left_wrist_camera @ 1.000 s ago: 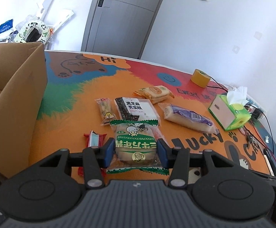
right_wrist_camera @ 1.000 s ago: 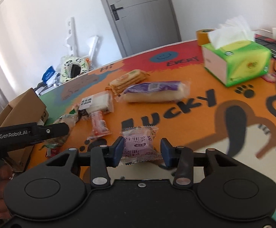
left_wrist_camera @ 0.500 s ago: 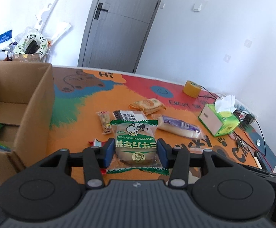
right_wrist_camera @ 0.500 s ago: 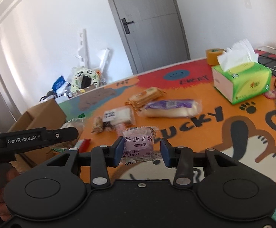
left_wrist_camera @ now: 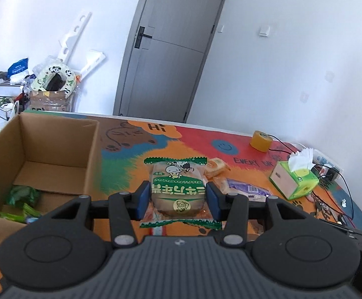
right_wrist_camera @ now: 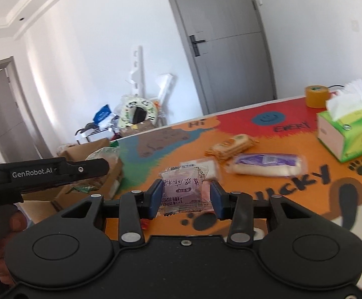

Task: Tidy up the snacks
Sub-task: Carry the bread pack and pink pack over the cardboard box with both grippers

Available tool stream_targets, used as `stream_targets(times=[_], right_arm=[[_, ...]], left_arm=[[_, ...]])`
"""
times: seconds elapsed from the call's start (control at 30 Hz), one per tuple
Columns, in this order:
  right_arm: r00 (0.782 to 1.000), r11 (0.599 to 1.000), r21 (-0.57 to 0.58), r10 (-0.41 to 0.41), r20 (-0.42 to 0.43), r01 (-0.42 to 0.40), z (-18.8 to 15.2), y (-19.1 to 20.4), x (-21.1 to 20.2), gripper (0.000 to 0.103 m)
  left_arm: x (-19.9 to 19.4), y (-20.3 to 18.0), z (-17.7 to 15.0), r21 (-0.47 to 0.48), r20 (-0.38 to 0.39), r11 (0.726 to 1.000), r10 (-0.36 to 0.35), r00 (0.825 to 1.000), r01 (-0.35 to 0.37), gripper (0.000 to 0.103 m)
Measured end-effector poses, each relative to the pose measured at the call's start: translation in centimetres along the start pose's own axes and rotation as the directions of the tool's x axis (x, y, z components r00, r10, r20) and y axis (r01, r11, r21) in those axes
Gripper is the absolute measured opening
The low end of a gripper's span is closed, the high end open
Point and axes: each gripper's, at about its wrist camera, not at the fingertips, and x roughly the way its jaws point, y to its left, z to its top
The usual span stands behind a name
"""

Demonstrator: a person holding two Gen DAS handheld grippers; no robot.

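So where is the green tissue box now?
The green tissue box stands at the table's right side in the left wrist view, beyond the purple snack pack, near the tape roll.

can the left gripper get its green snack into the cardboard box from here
Probably yes. The left gripper is shut on the green snack pack, and the cardboard box beside it is open-topped, with nothing visible between them.

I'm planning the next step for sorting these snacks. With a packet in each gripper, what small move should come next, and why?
Probably carry the left gripper leftward over the open box and let go there. It is shut on the green packet, held clear above the table, and the box beside it already holds green snacks. The right gripper, shut on the purple packet, could follow.
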Motion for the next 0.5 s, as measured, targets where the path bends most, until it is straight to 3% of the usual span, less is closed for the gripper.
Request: stream_targets(times=[0.5], right_arm=[[0.992, 0.991, -0.038, 0.128, 0.0, -0.127, 1.0, 3.2, 2.5, 0.041]], left_arm=[[-3.1, 3.0, 0.9, -0.012, 0.048, 0.992, 0.126, 0.991, -0.126, 0.047]])
